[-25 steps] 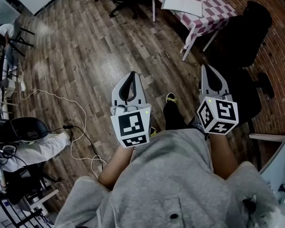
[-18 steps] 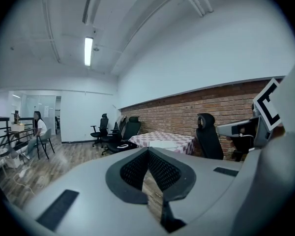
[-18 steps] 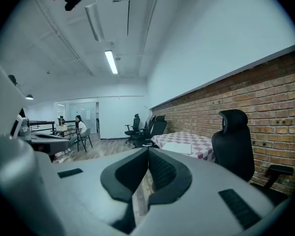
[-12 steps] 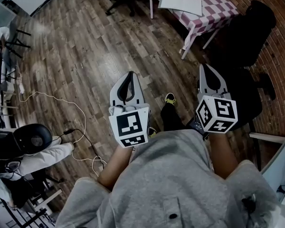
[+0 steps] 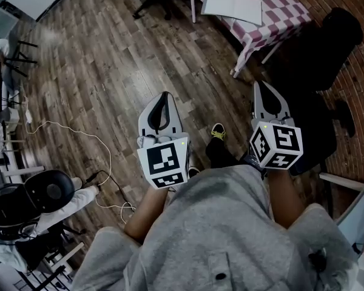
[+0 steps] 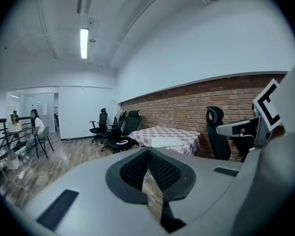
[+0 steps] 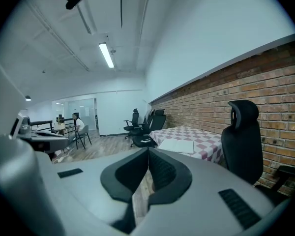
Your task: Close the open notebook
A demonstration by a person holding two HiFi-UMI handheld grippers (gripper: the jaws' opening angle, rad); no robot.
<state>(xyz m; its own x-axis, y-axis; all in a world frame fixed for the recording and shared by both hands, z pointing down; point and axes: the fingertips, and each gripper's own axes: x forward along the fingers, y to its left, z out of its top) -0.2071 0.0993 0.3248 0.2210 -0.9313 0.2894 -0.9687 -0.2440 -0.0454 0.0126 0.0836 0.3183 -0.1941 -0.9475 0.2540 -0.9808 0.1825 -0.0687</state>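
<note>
Well, my left gripper (image 5: pixel 165 97) and right gripper (image 5: pixel 261 86) both have their jaws pressed together, empty. The open white paper notebook (image 5: pixel 232 6) lies well ahead on the pink-checked table (image 5: pixel 279 8). Arriving with the jaws closed, I'd risk shoving it rather than lifting a cover.

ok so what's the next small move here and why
Probably a step closer to the checked table. The open notebook lies flat on it, far ahead across the wooden floor and, as far as I can judge, out of reach. The left gripper and right gripper are both shut and empty, so neither can work on the cover from here.
</note>
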